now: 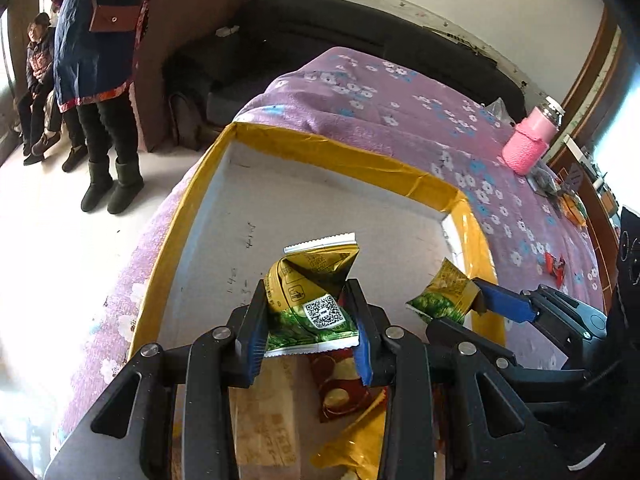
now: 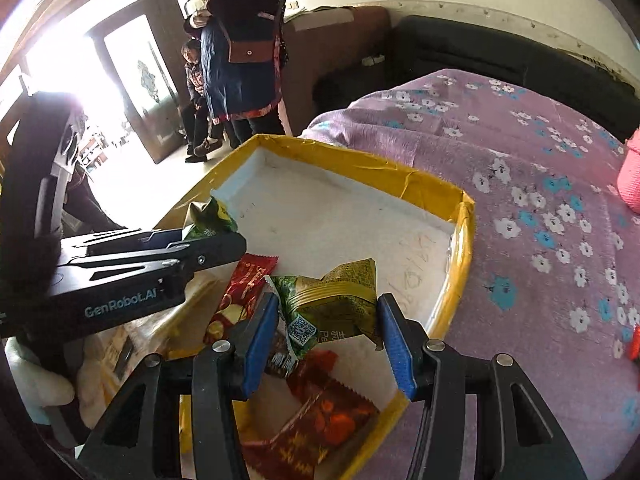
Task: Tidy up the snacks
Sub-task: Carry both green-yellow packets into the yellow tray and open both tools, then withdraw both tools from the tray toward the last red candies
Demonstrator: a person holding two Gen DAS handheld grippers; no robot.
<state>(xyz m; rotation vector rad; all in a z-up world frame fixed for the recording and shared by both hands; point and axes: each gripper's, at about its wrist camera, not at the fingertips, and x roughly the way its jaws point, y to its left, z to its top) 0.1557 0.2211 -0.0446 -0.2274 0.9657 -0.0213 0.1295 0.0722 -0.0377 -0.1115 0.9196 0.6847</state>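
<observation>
A shallow box with a yellow taped rim [image 1: 320,148] [image 2: 360,164] lies on a purple flowered bedspread. My left gripper [image 1: 306,294] is shut on a green-and-gold snack packet [image 1: 312,280] above the box's white floor; the right wrist view shows this left gripper [image 2: 212,238] at the left with its packet [image 2: 208,218]. My right gripper [image 2: 328,304] has a similar green-and-gold packet [image 2: 340,292] pinched between its blue pads [image 2: 262,332] above the box's near corner. The left wrist view shows this right gripper [image 1: 460,308] and packet [image 1: 440,296] at the box's right wall. Red packets [image 2: 248,280] [image 2: 320,412] [image 1: 340,384] lie in the box.
Loose snacks [image 1: 556,268] [image 1: 572,204] and a pink bottle [image 1: 528,140] sit on the bedspread [image 1: 400,120] right of the box. A gold packet [image 1: 352,448] lies under my left gripper. A black sofa [image 1: 320,32] stands beyond. One person stands [image 1: 96,60] and another sits [image 1: 38,56] at the far left.
</observation>
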